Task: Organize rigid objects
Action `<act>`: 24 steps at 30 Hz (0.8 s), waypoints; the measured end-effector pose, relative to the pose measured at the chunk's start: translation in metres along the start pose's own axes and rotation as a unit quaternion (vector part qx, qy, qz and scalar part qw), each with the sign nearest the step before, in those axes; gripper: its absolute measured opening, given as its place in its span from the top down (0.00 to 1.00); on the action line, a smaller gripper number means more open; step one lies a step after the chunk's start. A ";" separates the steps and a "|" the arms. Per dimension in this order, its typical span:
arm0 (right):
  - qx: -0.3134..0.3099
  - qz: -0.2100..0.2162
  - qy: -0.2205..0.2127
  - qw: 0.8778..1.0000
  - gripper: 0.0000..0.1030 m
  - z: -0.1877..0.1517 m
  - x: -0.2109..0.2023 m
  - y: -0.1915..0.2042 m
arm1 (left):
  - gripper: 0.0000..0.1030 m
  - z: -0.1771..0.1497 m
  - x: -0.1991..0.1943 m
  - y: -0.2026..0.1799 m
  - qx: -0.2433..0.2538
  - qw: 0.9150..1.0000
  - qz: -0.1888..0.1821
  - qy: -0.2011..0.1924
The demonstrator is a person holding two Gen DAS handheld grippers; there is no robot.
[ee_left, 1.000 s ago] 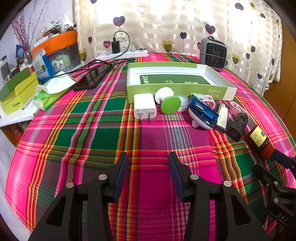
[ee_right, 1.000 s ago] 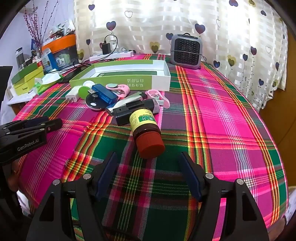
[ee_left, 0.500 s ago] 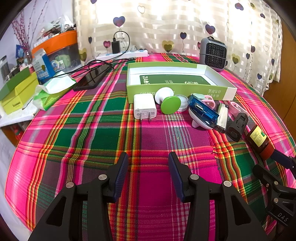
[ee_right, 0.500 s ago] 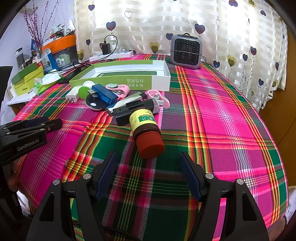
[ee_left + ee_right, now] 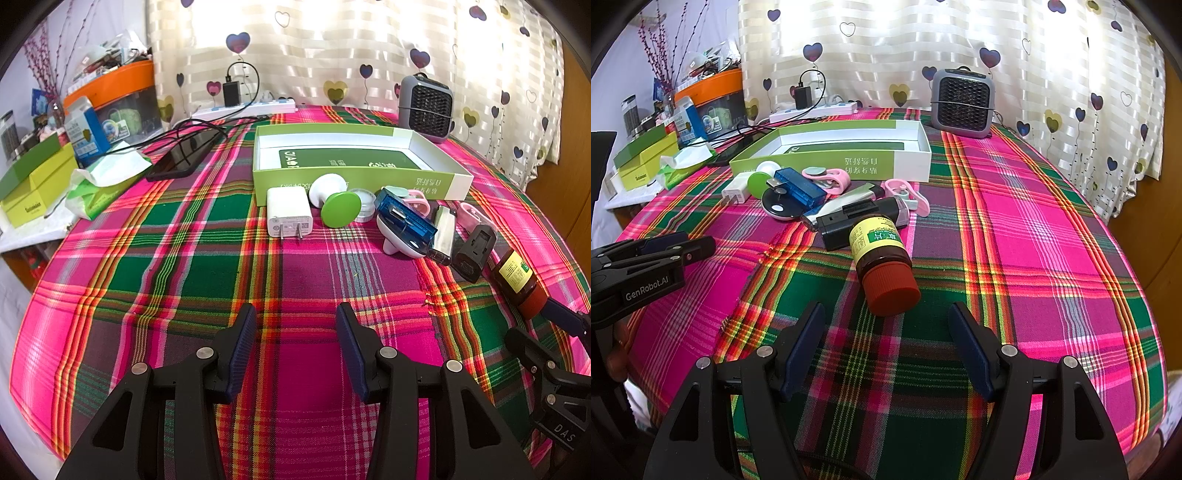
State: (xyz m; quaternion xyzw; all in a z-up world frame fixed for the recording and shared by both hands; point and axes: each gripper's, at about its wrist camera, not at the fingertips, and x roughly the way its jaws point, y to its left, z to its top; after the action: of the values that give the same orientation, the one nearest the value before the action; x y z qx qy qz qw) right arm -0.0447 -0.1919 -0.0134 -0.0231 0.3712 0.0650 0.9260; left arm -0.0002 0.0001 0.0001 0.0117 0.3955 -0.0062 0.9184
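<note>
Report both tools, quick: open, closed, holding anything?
Left tool: open, empty, over the plaid tablecloth.
Right tool: open, empty, just short of the red-capped brown bottle.

A lived-in home room. The bench (image 5: 1015,206) wears a bright plaid cloth, and heart-print curtains (image 5: 923,44) hang behind it. A small heater (image 5: 962,103), a power strip (image 5: 245,108) with a charger, and a cluttered side shelf (image 5: 33,177) of boxes complete the domestic look.

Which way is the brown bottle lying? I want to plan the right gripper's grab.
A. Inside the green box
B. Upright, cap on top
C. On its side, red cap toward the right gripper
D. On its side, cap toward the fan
C: the brown bottle lies on its side on the tablecloth, its red cap facing the open right gripper.
</note>
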 end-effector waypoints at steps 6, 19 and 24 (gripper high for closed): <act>0.000 0.000 0.000 1.000 0.32 0.000 0.000 0.000 | 0.58 0.000 0.000 0.000 0.000 1.000 0.000 0.000; 0.000 0.002 0.001 1.000 0.32 0.000 0.000 -0.001 | 0.58 0.000 0.000 0.000 0.000 1.000 0.000 0.000; -0.005 0.005 0.011 1.000 0.32 0.009 0.003 -0.007 | 0.58 0.000 0.000 -0.001 0.000 1.000 -0.003 -0.001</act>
State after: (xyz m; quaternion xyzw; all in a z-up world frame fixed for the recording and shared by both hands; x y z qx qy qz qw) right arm -0.0357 -0.1974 -0.0090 -0.0265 0.3808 0.0712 0.9215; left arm -0.0003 -0.0004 0.0000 0.0108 0.3948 -0.0088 0.9186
